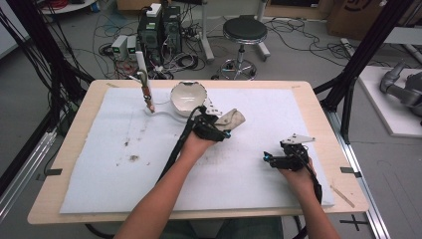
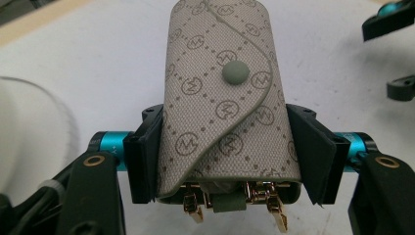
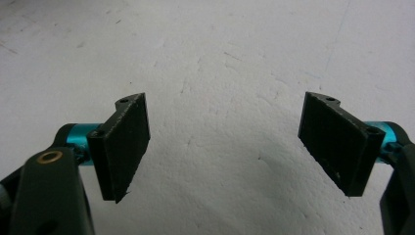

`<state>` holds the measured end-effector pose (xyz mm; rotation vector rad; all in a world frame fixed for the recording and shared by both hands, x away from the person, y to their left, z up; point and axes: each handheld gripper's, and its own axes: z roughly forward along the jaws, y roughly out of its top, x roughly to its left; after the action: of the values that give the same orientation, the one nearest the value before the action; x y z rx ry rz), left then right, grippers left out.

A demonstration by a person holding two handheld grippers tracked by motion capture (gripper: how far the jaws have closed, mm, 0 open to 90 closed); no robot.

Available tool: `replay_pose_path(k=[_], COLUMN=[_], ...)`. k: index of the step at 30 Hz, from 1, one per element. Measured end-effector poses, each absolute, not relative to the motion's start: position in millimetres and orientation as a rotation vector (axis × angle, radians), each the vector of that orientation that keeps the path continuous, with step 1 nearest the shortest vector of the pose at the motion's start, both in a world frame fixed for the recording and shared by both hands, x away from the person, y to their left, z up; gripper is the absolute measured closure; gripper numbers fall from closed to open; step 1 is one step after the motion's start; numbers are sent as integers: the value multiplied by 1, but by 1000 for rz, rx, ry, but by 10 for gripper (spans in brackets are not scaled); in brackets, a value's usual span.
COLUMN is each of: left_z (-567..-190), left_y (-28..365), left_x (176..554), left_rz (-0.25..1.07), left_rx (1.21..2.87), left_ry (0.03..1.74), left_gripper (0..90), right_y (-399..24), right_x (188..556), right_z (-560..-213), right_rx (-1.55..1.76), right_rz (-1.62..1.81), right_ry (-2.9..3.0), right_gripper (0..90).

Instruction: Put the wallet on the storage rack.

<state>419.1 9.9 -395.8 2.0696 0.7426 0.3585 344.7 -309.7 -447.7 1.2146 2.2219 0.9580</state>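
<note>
Table edges: a white foam mat is covering most of a wooden table, leaving a thin wooden border showing on every side.
Open room: the mat's near left part is lying bare apart from a few brown crumbs; the stretch between the two hands is also lying free.
Far edge: a white bowl is sitting near the mat's far edge, with a thin upright tool standing on a small stand just to its left.
Left arm: the forearm is reaching in from the bottom edge and slanting toward the mat's centre, with the left gripper pointing right, just this side of the bowl.
Left grasp: its jaws are clamping a beige patterned key pouch by its two long sides.
Pouch location: in the high view the pouch is sticking out to the right of the hand, near the bowl but apart from it.
Right arm: the right gripper is being held over the mat's near right part, pointing left, well apart from the pouch.
Right grasp: its jaws are standing wide apart over bare mat.
Left gripper view alone: a round snap button is fastening the flap, and gold clips are hanging from the pouch's open end.
</note>
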Motion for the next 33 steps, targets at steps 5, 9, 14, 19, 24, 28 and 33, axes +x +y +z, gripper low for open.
replay_pose_path(k=[5, 9, 14, 19, 24, 28, 33], left_z=[-373, -359, -346, -340, -341, -346, -353], left_y=[37, 59, 84, 103, 116, 120, 118], left_x=[417, 419, 422, 426, 433, 438, 445], left_rz=[418, 463, 511, 548, 569, 576, 581], left_rx=[2033, 2012, 1989, 1978, 1980, 1994, 2020], left_ry=[766, 798, 836, 874, 920, 946, 958], left_gripper=[357, 357, 357, 357, 357, 357, 357], right_y=[-307, -304, -301, -301, -301, -301, -301], right_x=[346, 347, 348, 348, 347, 347, 347], right_z=[-449, -449, -450, -450, -450, -450, -450], right_rx=[1205, 1198, 1189, 1190, 1187, 1187, 1186], right_rz=[950, 948, 929, 927, 927, 927, 930], right_ry=[2233, 2238, 2253, 2250, 2252, 2252, 2251], right_gripper=[197, 197, 198, 198, 197, 198, 198])
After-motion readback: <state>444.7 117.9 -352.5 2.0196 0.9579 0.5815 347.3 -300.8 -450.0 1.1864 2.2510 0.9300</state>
